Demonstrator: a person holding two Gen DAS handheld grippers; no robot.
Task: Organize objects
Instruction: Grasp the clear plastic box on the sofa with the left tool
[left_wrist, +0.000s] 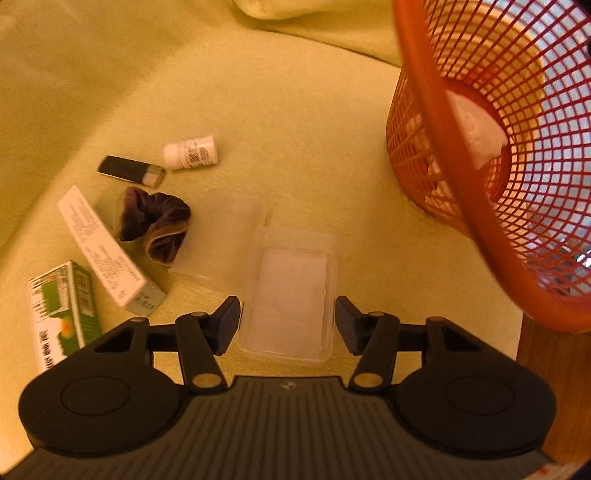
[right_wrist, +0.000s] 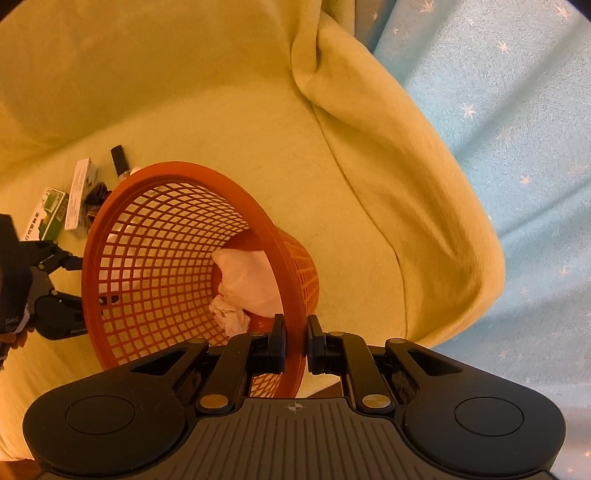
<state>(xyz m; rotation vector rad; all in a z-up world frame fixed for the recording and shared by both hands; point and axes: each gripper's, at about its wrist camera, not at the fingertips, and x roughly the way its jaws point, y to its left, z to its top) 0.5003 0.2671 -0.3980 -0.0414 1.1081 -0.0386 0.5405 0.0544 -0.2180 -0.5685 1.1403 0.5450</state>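
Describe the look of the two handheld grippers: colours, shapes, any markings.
Both the left gripper and the right gripper are matte black. Each has a grey ribbed plate at the base with a small crosshair-like mark, two rounded housings with oval insets, and jointed linkage arms with brass-coloured pivot pins leading to flat rectangular fingers. No cables or sleeves show.

The red basket (left_wrist: 491, 206) blocks the right side. Little boxes (left_wrist: 107, 251) and a bottle (left_wrist: 192, 152) crowd the left. The yellow blanket (left_wrist: 295, 129) between them is bare.
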